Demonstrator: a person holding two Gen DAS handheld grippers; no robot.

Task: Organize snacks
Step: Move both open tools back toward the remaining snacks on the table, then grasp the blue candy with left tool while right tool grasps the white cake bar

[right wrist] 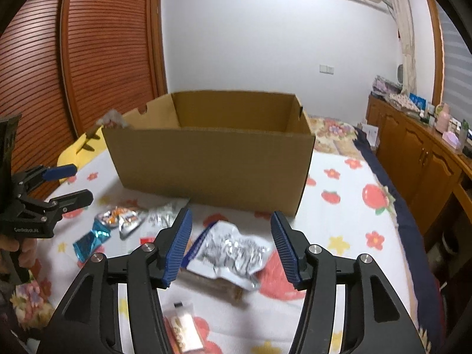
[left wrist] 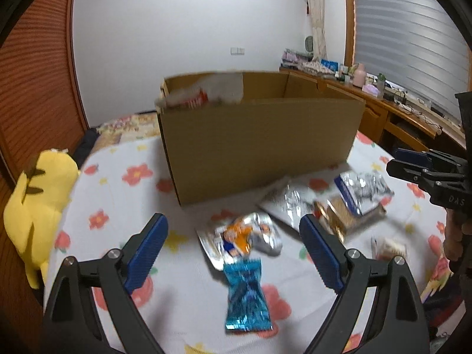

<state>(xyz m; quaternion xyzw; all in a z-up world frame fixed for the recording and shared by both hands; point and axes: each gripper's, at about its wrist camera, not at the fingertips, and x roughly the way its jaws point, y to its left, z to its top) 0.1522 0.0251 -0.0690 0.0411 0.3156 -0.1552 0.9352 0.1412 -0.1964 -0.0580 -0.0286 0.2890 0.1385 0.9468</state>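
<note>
While both claws hang over the bed w/ nothing in them, here's the layout:

Left claw (left wrist: pixel 233 253): jaws spread wide, empty, hovering above the snacks. Also visible at the left edge of the right wrist view (right wrist: pixel 75 185).

Right claw (right wrist: pixel 231 247): jaws apart too, not gripping anything, a silver bag right under the gap. Shows at the right edge of the left wrist view (left wrist: pixel 395 160).

Cardboard box (left wrist: pixel 259 150): open top, sitting on the bed behind the snacks. Something white/red pokes up at its left corner (left wrist: pixel 197 96), too blurry to ID.

Bedsheet (left wrist: pixel 118 194): white w/ red + yellow flowers; everything sits on it.

Blue wrapper (left wrist: pixel 246 298): shiny blue packet, closest to the left claw, lying flat in front of the others.

Orange/silver packet (left wrist: pixel 242 237): just behind the blue one, touching or nearly so, can't tell.

Silver bag (right wrist: pixel 233 250): crinkled foil w/ a blue stripe, lying partly on a brown bar-type snack (right wrist: pixel 218 287).

Flat silver pouch (left wrist: pixel 289 203): btw the orange packet and the box, near the box's front.

Small clear packet (right wrist: pixel 183 330): near edge of the right wrist view, beige bits inside.

Yellow plush (left wrist: pixel 38 203): off the bed's left side.
</note>
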